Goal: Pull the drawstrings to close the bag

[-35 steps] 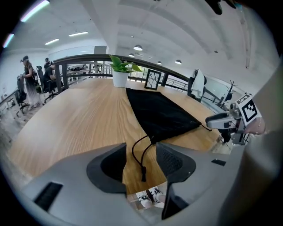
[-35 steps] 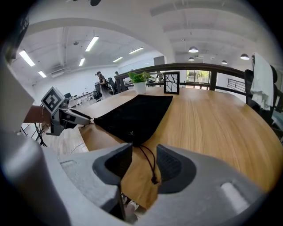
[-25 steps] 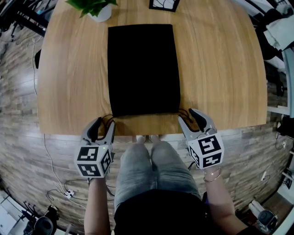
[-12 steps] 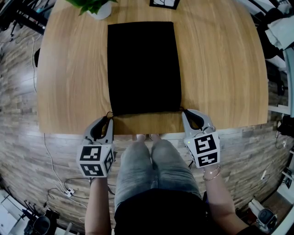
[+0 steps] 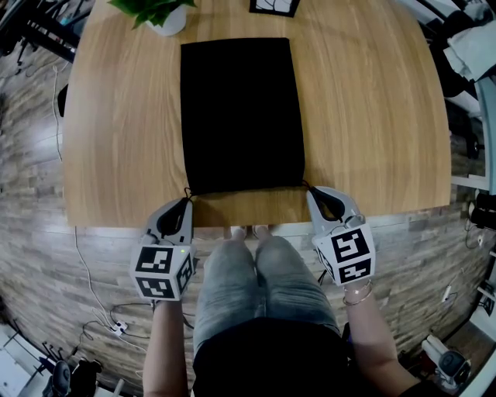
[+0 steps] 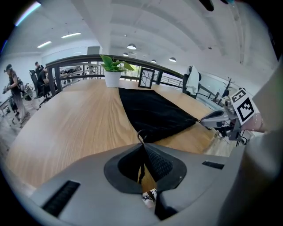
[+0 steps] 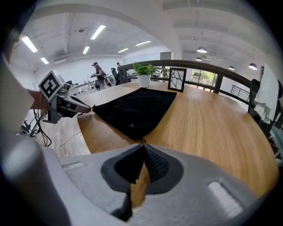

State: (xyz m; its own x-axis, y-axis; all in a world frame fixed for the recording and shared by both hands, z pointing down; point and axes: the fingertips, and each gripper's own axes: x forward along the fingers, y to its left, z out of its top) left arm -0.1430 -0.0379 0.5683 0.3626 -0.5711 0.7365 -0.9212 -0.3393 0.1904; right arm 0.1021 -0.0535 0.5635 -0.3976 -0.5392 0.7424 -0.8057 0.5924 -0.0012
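A flat black drawstring bag (image 5: 240,112) lies on the wooden table (image 5: 124,139), its mouth toward the near edge. At the bag's near-left corner my left gripper (image 5: 186,201) is shut on the left drawstring (image 6: 141,134), a thin black cord that runs up from between the pads. My right gripper (image 5: 308,189) is shut on the right drawstring (image 7: 142,141) at the near-right corner. The bag (image 6: 152,112) spreads out ahead in the left gripper view, with the right gripper (image 6: 221,118) beyond it. In the right gripper view the bag (image 7: 137,108) lies ahead and the left gripper (image 7: 66,106) is at its far corner.
A potted plant (image 5: 159,14) and a small framed picture (image 5: 276,6) stand at the table's far end. The person's legs (image 5: 260,279) are just below the near table edge (image 5: 248,221). Cables (image 5: 101,310) lie on the plank floor at the left.
Both grippers had open jaws around the cord loops; they have shut on the cords and drawn in to the bag's near corners. The loose loops are gone.
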